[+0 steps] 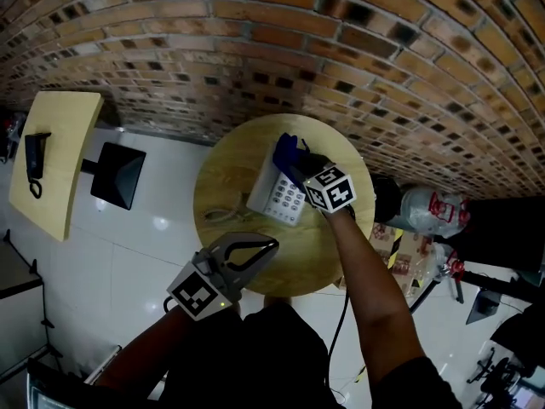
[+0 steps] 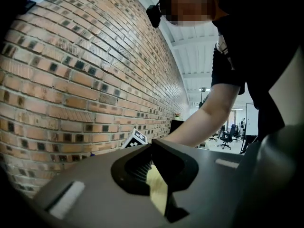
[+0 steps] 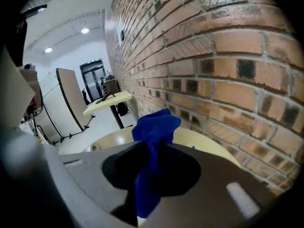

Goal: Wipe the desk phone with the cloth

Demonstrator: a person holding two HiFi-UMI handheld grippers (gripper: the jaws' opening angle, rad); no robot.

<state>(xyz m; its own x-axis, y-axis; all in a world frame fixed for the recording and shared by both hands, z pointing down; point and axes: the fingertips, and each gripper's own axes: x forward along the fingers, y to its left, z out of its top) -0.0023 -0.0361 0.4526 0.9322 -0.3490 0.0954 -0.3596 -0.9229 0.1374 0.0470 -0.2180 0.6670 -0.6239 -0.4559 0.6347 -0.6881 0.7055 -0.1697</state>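
Inspector: The right claw (image 3: pixel 151 172) is clamped on the crumpled blue cloth (image 3: pixel 154 127), above the white push-button desk phone (image 1: pixel 266 191) on the round wooden counter (image 1: pixel 223 177). The left claw (image 1: pixel 260 247) is closed, empty, at the counter's near edge.
Operator: Advice?
Inspector: Press the cloth flat over the keypad (image 1: pixel 289 199); the phone may slide

Brick wall (image 1: pixel 255 24), white floor (image 1: pixel 145 262), round wooden table (image 1: pixel 234 156)
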